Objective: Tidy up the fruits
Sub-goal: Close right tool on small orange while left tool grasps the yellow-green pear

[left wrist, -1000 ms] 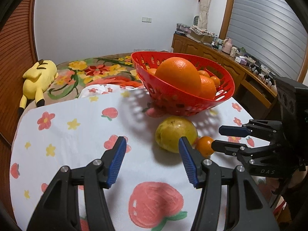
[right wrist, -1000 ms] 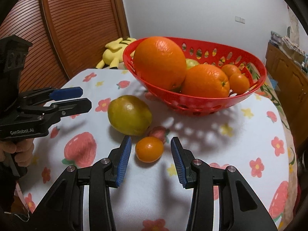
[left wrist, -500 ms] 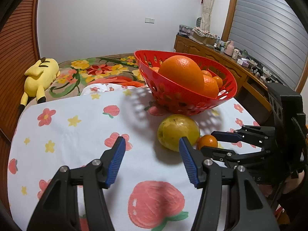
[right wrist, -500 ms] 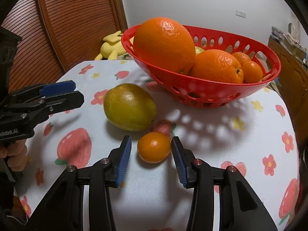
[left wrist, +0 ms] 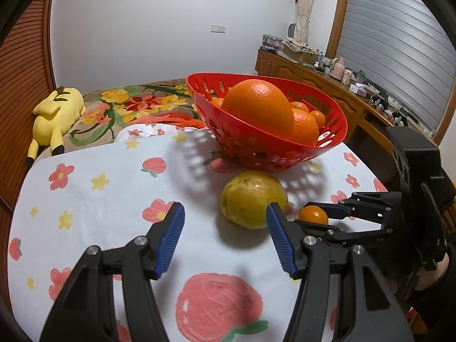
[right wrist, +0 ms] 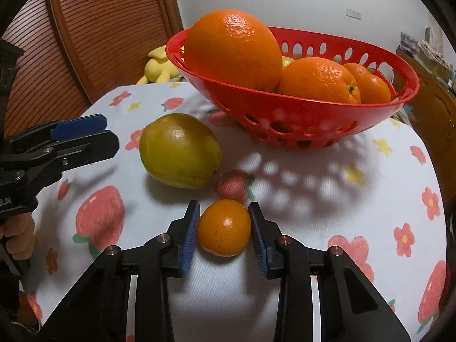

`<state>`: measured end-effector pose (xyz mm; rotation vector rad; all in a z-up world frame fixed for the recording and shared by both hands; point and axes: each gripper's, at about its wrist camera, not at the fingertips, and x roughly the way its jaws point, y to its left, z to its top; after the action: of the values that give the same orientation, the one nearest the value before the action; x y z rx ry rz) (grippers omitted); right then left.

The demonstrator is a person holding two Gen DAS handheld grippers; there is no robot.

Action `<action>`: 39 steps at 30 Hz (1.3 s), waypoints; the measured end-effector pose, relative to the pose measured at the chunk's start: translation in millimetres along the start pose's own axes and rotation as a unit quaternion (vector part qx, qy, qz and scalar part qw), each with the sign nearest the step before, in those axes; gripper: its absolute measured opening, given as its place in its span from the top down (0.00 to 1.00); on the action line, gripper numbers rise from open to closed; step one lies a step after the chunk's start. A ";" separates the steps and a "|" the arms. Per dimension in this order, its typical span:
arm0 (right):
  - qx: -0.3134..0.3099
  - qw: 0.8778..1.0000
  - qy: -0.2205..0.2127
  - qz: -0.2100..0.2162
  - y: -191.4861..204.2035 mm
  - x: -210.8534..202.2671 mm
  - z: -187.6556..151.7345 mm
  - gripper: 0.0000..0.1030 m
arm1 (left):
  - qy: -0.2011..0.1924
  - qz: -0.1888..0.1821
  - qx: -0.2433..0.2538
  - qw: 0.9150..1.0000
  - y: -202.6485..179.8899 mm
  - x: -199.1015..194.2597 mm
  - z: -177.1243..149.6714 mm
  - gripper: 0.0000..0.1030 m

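Gripping a small, smooth round tangerine point(right wrist: 224, 227) between ribbed blue pads, right hand-held gripper point(right wrist: 223, 235); left hand-held gripper point(left wrist: 225, 240) gapes empty beside dimpled yellow-green pear point(left wrist: 252, 198); perforated red plastic basket point(right wrist: 313, 119).

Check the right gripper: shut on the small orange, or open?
Shut on it. The right gripper's blue pads press both sides of the small orange, which sits on the tablecloth, outside the red basket.

Glossy plastic basket point(right wrist: 313, 119), cloth tablecloth point(right wrist: 313, 188)
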<state>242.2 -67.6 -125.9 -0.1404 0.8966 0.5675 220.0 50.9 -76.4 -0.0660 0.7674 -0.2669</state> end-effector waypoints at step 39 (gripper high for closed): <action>0.005 1.000 -0.014 -0.021 -22.7 -24.2 -26.1 0.67 | 0.052 -0.016 0.015 0.998 -29.9 56.9 14.2 0.33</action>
<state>223.9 -105.7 -126.2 -0.1415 0.8671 0.5257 262.6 6.5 -100.1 -0.0368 0.8656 -0.3130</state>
